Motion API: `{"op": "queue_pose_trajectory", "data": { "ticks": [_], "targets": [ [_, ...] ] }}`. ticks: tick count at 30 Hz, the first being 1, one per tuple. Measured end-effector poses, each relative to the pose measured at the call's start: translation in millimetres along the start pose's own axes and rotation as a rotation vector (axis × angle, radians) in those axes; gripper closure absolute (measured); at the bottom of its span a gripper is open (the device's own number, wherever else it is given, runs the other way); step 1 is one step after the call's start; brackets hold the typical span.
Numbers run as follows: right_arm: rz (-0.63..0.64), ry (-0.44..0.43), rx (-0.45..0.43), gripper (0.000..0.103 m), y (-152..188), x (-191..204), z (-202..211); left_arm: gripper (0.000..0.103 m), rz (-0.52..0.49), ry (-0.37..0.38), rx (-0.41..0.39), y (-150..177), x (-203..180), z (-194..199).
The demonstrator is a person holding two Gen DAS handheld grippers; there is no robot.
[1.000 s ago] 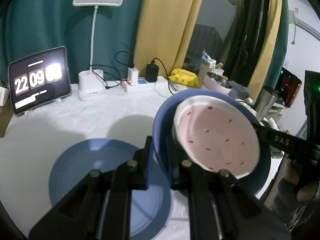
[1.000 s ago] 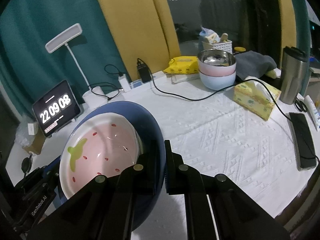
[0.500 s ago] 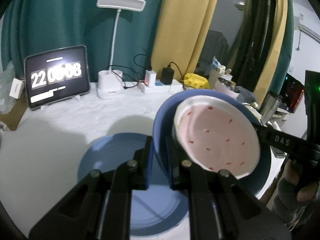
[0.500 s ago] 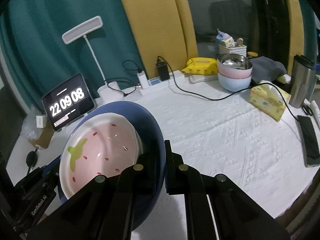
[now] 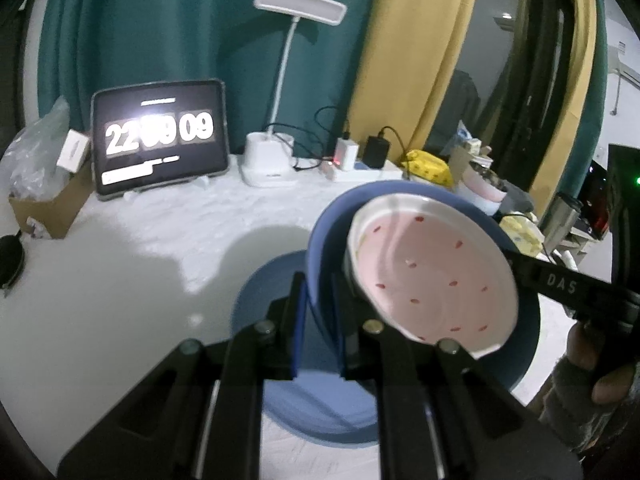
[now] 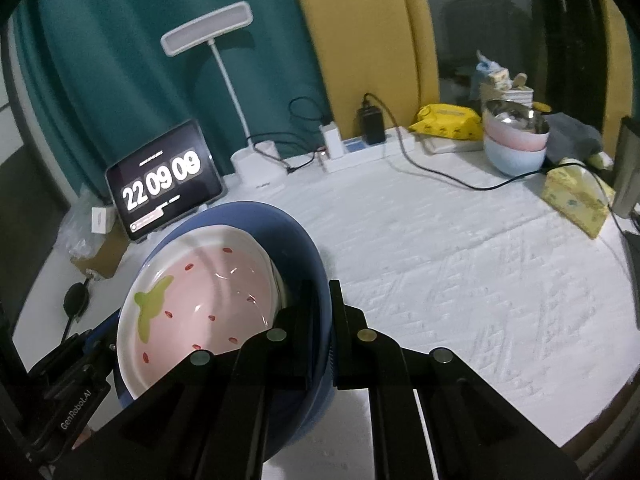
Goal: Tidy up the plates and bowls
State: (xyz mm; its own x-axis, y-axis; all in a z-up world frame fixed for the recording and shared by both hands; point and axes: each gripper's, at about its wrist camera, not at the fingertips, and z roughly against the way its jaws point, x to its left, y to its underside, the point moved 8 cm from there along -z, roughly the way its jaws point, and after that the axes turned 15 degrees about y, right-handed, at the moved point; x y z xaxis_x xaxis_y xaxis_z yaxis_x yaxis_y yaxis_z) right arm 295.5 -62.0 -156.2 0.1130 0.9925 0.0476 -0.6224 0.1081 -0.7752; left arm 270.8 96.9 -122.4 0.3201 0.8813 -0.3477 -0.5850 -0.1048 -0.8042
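Note:
A deep blue dish (image 5: pixel 524 344) hangs tilted above the table, with a pink strawberry-patterned bowl (image 5: pixel 432 276) nested in it. My left gripper (image 5: pixel 320 296) is shut on the dish's left rim. My right gripper (image 6: pixel 322 300) is shut on the opposite rim of the blue dish (image 6: pixel 296 232), and the pink bowl (image 6: pixel 200 304) lies just to its left. A flat blue plate (image 5: pixel 304 404) rests on the white tablecloth directly below the held dish, partly hidden by it and by my left fingers.
At the back stand a tablet clock (image 5: pixel 160 140), a white desk lamp (image 5: pixel 272 160) and a power strip (image 6: pixel 368 152) with a cable crossing the table. Stacked bowls (image 6: pixel 514 140), a yellow tissue box (image 6: pixel 576 200) and a steel tumbler (image 6: pixel 628 168) stand at the right.
Both grippers have carried the blue dish with the pink bowl leftward across the table. The flat blue plate now lies under the held dish instead of to its left.

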Motion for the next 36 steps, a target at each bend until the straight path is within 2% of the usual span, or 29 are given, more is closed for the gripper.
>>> {"op": "queue_pose_trajectory", "data": {
  "ticks": [10,20,27,33,36],
  "targets": [
    [0.018,-0.013,0.062,0.095,10.3,22.1,-30.7,0.092,0.035,-0.029,0.037,11.5,30.3,-10.4],
    [-0.012,-0.035,0.11,0.093,9.6,16.6,-48.4,0.091,0.027,-0.03,0.026,1.5,32.2,-17.0],
    [-0.028,-0.042,0.149,0.091,14.5,8.8,-55.8,0.087,-0.002,-0.062,0.006,-2.0,25.6,-20.1],
    [-0.003,-0.025,0.143,0.091,17.4,6.4,-55.1,0.084,0.011,-0.082,-0.002,-2.4,26.7,-18.9],
    [0.007,-0.002,0.135,0.085,18.9,3.7,-52.8,0.081,0.015,-0.087,0.001,-0.9,26.4,-18.0]
  ]
}}
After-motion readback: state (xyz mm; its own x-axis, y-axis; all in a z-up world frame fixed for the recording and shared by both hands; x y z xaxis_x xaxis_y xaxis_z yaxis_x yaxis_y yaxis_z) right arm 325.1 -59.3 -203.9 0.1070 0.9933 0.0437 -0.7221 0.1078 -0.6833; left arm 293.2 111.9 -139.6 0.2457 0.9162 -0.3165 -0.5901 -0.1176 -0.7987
